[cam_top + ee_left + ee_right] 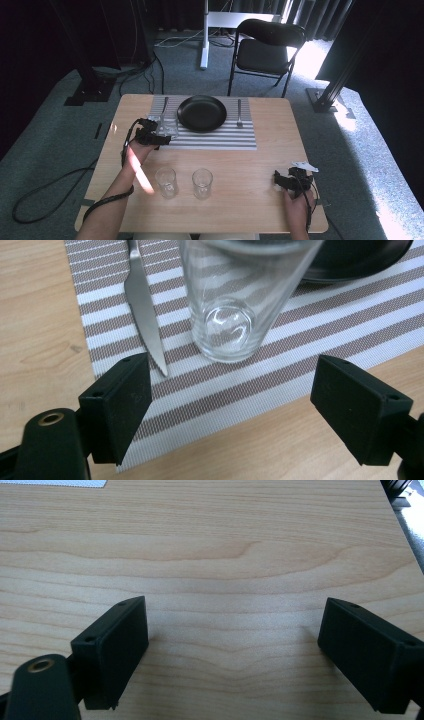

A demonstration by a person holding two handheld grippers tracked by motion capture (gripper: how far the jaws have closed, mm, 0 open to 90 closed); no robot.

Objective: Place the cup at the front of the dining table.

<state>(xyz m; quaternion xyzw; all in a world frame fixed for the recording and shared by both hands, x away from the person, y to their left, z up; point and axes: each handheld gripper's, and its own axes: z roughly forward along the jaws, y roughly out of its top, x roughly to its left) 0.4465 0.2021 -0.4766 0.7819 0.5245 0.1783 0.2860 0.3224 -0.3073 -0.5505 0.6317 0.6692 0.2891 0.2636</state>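
Observation:
A clear glass (pixel 227 305) stands upright on the striped placemat (pixel 320 325), just right of a knife (pixel 141 305). My left gripper (pixel 230 405) is open right before this glass (pixel 168 127), its jaws wide apart and the glass ahead of them, untouched. In the high view my left gripper (pixel 159 136) sits at the placemat's (pixel 220 139) front left corner. A black plate (pixel 202 113) lies mid-mat, with the knife (pixel 165 107) to its left and a fork (pixel 239 112) to its right. My right gripper (pixel 232 650) hangs open over bare wood near the table's front right (pixel 289 177).
Two more clear glasses (pixel 166 181) (pixel 202 183) stand side by side on the bare wood near the front edge. The black plate's rim (pixel 360 262) lies past the glass. A black chair (pixel 267 47) stands beyond the far edge. Cables trail on the grey floor at left.

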